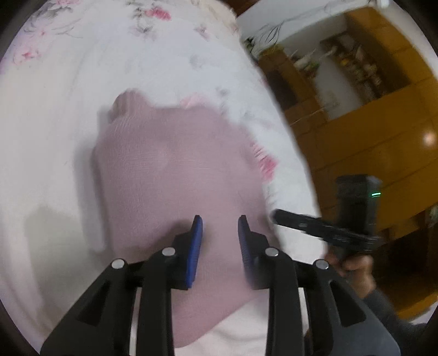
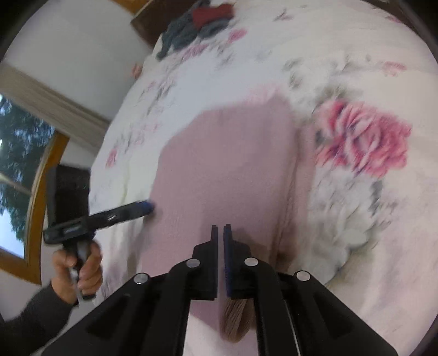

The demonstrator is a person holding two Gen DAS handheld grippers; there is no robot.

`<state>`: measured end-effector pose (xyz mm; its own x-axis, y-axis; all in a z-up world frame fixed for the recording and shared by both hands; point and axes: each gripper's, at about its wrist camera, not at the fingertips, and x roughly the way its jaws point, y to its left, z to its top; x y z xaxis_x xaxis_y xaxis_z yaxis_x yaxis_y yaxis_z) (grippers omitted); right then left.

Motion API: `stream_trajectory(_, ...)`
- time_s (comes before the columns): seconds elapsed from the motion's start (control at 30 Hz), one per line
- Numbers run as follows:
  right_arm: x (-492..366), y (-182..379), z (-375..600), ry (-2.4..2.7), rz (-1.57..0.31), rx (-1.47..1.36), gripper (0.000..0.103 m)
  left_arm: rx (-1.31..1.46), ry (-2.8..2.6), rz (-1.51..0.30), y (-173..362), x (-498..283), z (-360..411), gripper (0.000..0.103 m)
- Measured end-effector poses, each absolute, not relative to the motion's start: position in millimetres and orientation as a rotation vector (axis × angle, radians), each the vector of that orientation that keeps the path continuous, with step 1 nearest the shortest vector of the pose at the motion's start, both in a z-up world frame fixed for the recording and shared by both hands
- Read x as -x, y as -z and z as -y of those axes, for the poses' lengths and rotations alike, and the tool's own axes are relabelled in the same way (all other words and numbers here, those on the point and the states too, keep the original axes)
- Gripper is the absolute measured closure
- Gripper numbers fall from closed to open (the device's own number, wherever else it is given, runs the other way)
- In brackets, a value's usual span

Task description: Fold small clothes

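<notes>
Currently the pink garment point(image 1: 175, 175) lies flat on the floral bedspread point(image 1: 68, 82), near the bed's edge on the person's right side. It looks already folded at least once: the outline is roughly rectangular, with a small rounded lump of fabric at its far left corner in the left wrist view. Both views are motion-blurred, so fine creases cannot be read.

Left tongs point(image 1: 220, 246): jaws apart, blue pads showing, poised directly over the near part of the garment with cloth visible between and beyond them. Contact with the fabric cannot be confirmed. In the right wrist view the same tool point(image 2: 145, 206) reaches in from the left, its tip at the garment's left edge.

Right tongs point(image 2: 220, 257): jaws drawn almost together, only a thin slit between them. A tan ribbed strip point(image 2: 235, 320) shows just below the pads; whether it is pinched or merely lies under them I cannot tell.

Key relation: the garment's long axis runs away from both tools, from the near edge toward the far edge of the bed. It lies straight ahead of each, left tongs over the left half, right tongs over the right half near the right border. Neither is clearly nearer.

Judgement: a near-to-far fold looks like the next step, which would need both near corners gripped evenly.

A heap of dark clothes point(image 2: 197, 24) sits well apart at the far end.
</notes>
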<state>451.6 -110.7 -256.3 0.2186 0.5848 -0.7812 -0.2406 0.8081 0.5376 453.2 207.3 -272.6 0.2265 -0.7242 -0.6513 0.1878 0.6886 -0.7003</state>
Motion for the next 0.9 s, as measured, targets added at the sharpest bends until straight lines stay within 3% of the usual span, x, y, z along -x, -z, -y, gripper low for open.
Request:
stream_trajectory(0.07, -452.1, 281.5, 101.9, -0.511, -1.276, -0.234, 0.103, 0.557, 0.658, -1.207, 282.4, -457.1, -206.0, 0.094)
stream_trajectory(0.1, -451.9, 290.1, 105.1, -0.502, -1.283, -0.239, 0.103, 0.568, 0.653, -1.214, 281.7, -458.5, -205.0, 0.093)
stream_trajectory(0.13, -450.7, 291.7, 112.9, -0.493, -1.277, -0.284, 0.103, 0.565, 0.647, -1.211, 275.6, -457.3, -204.5, 0.089)
stream_trajectory(0.17, -448.0, 287.2, 118.1, -0.475, -1.268, -0.318, 0.103, 0.560, 0.672, -1.191, 266.2, -453.7, -205.2, 0.073)
stream_trajectory(0.27, -424.6, 259.1, 123.2, -0.507, -1.198, -0.372, 0.098, 0.596, 0.706, -1.135, 247.2, -431.6, -221.3, 0.043)
stream_trajectory(0.37, -398.2, 253.7, 117.0, -0.560, -1.197, -0.338, 0.097, 0.601, 0.688, -1.140, 252.2, -403.0, -241.6, 0.032)
stream_trajectory(0.5, -393.6, 296.3, 123.8, -0.502, -1.269, -0.282, 0.103, 0.619, 0.614, -1.217, 281.6, -377.5, -264.3, 0.029)
stream_trajectory(0.6, -397.5, 282.7, 146.7, -0.502, -1.245, -0.415, 0.100, 0.622, 0.596, -1.220, 291.3, -364.0, -286.1, 0.024)
stream_trajectory(0.63, -398.6, 275.7, 152.7, -0.518, -1.234, -0.454, 0.090, 0.616, 0.599, -1.212, 292.0, -361.7, -291.3, 0.021)
stream_trajectory(0.7, -413.5, 258.2, 171.4, -0.542, -1.196, -0.548, 0.079, 0.612, 0.609, -1.206, 295.8, -363.6, -293.5, 0.019)
stream_trajectory(0.77, -430.3, 252.5, 187.6, -0.523, -1.176, -0.624, 0.040, 0.632, 0.617, -1.203, 302.7, -368.1, -293.9, 0.018)
stream_trajectory(0.8, -444.2, 253.3, 198.8, -0.502, -1.168, -0.684, 0.012, 0.646, 0.619, -1.198, 306.7, -368.4, -297.1, 0.018)
stream_trajectory(0.9, -485.1, 274.1, 207.9, -0.524, -1.202, -0.834, 0.009, 0.732, 0.636, -1.178, 316.1, -374.0, -296.7, 0.018)
